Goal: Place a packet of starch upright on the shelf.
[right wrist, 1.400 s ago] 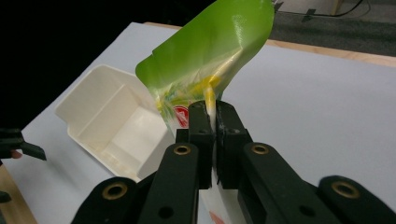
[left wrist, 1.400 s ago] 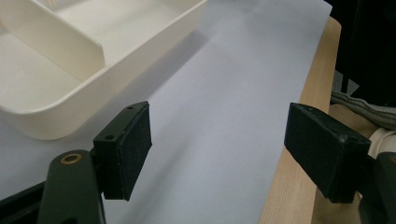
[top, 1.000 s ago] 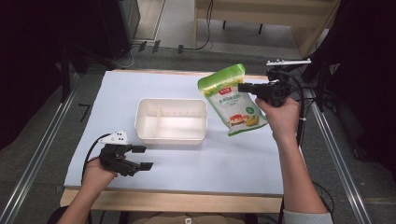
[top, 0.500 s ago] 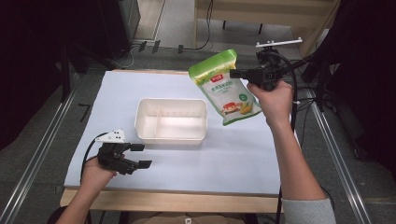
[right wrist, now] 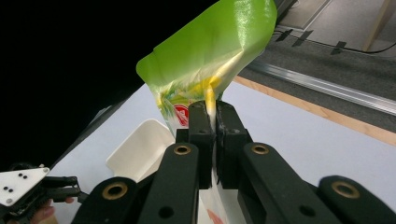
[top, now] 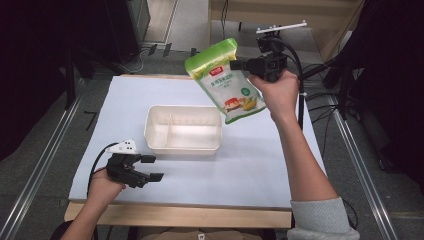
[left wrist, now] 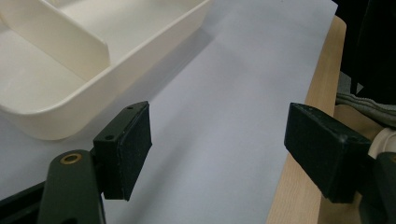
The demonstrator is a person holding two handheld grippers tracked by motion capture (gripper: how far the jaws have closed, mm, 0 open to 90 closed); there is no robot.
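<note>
A green and white snack bag hangs in the air above the far right of the table, its right edge pinched by my right gripper. In the right gripper view the jaws are pressed together on the bag, which rises green above them. A cream plastic tray with a divider sits at the table's middle, below and left of the bag. My left gripper rests near the front left edge, open and holding nothing. In its own view the pads stand wide apart, with the tray's corner to the upper left.
A white sheet covers the wooden table. Metal rails run along both sides on the floor. Cables and a dark stand lie beyond the table's right edge.
My right gripper has carried the bag up and to the left, closer to the tray. The left gripper has stayed in place.
</note>
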